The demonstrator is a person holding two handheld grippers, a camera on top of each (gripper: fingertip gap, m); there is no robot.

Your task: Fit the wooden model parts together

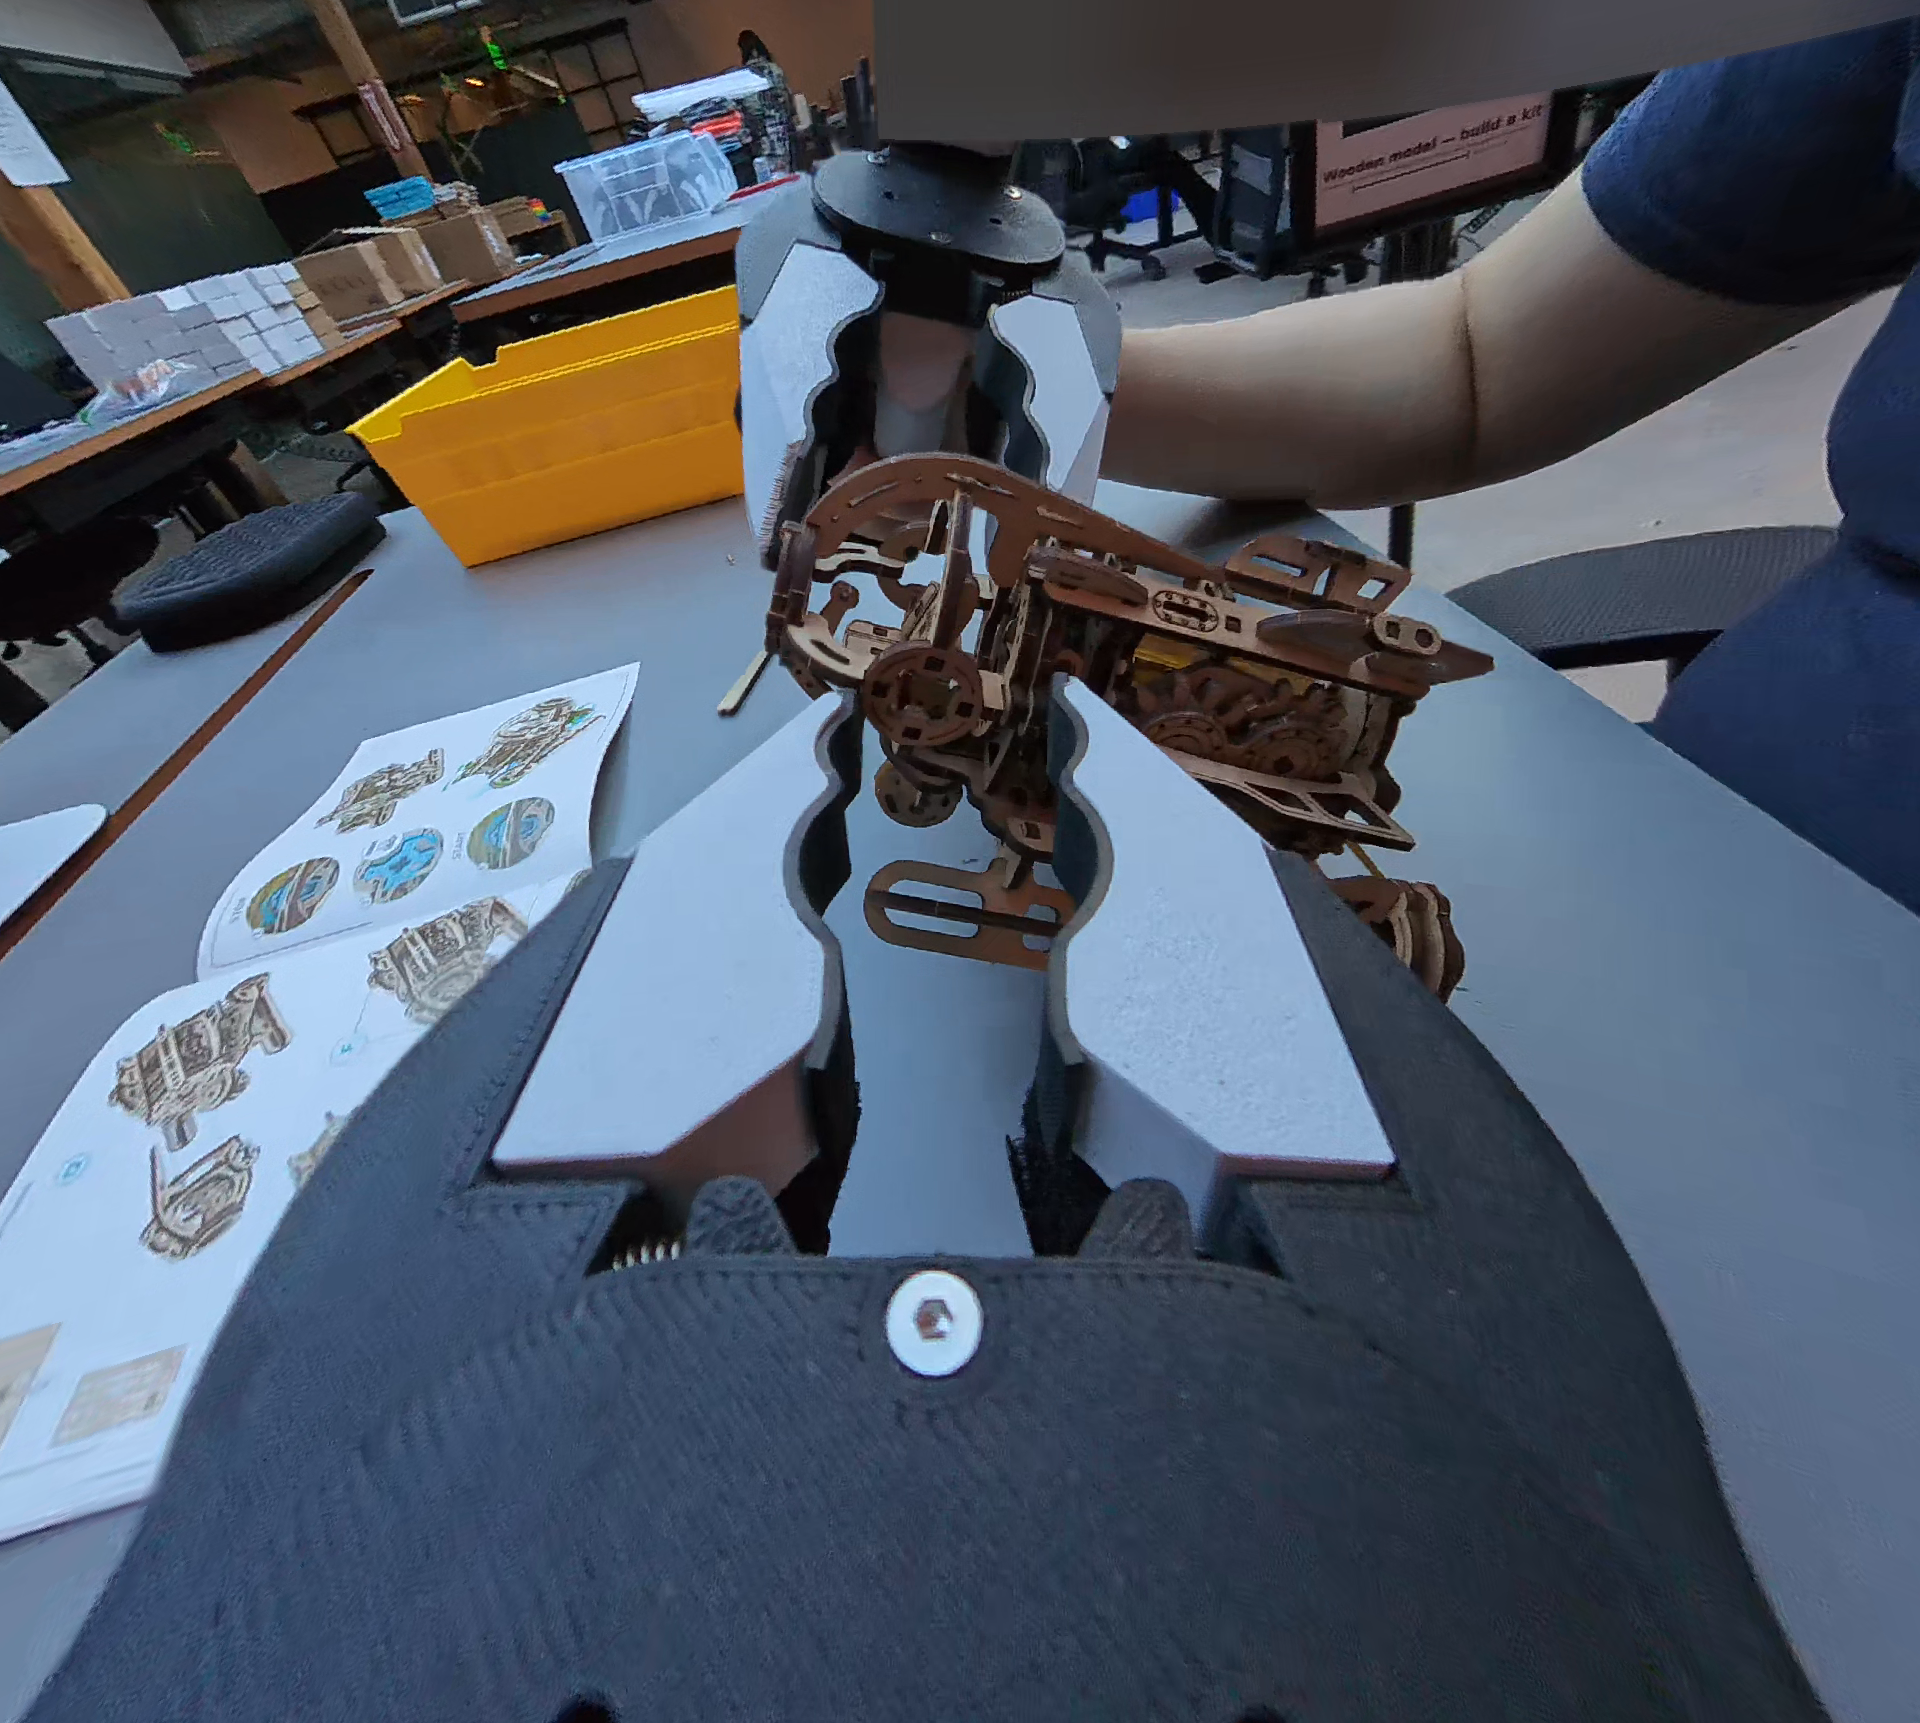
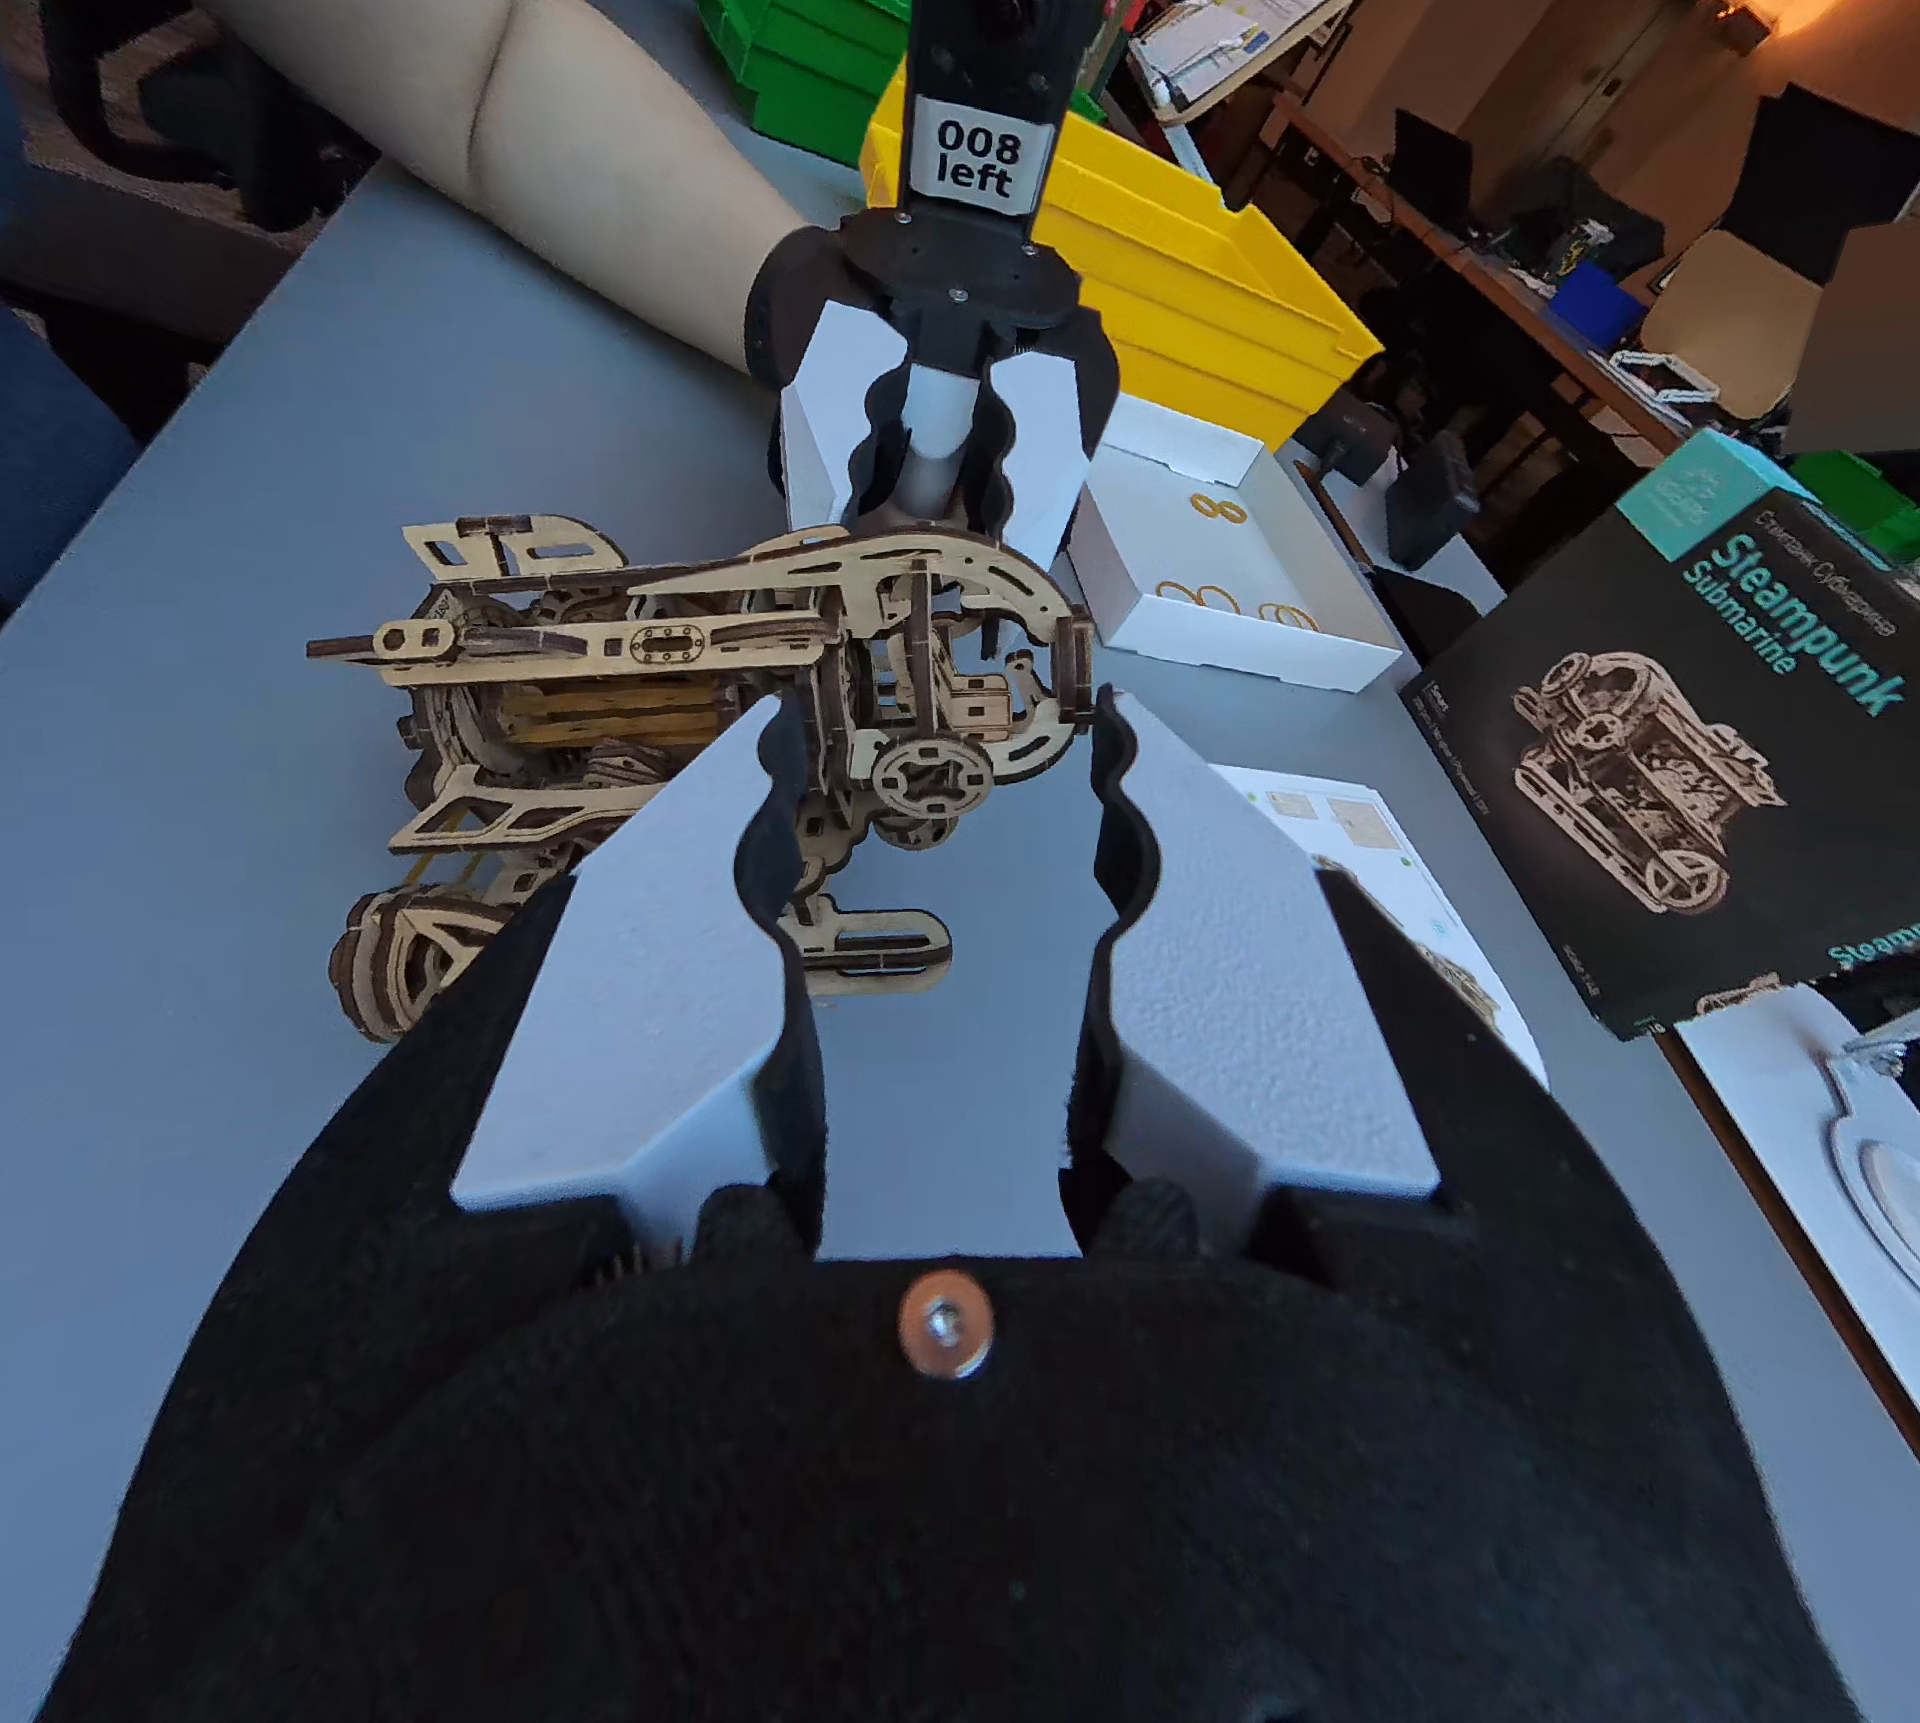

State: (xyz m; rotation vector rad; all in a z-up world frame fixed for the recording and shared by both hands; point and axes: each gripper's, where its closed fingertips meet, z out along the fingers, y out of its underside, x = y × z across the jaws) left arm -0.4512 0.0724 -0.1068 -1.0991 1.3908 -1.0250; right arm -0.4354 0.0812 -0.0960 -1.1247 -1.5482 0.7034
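The wooden submarine model (image 2: 727,717) sits on the grey counter (image 2: 312,447), tilted, between the two tools. The left hand-held gripper (image 1: 951,717) stands spread around its side wheel; the right hand-held gripper (image 2: 940,707) is spread too, gripping nothing. A hard squeeze on the thin curved frame might snap it, and the loose slotted piece (image 2: 873,946) underneath could get knocked aside.

Your left wrist view looks forward and down along its own claw (image 1: 951,738), close to the wooden model (image 1: 1091,686) on the grey worktop (image 1: 520,613). Your right wrist view faces it from the opposite side, equally near. Both share the model and each other's claw.
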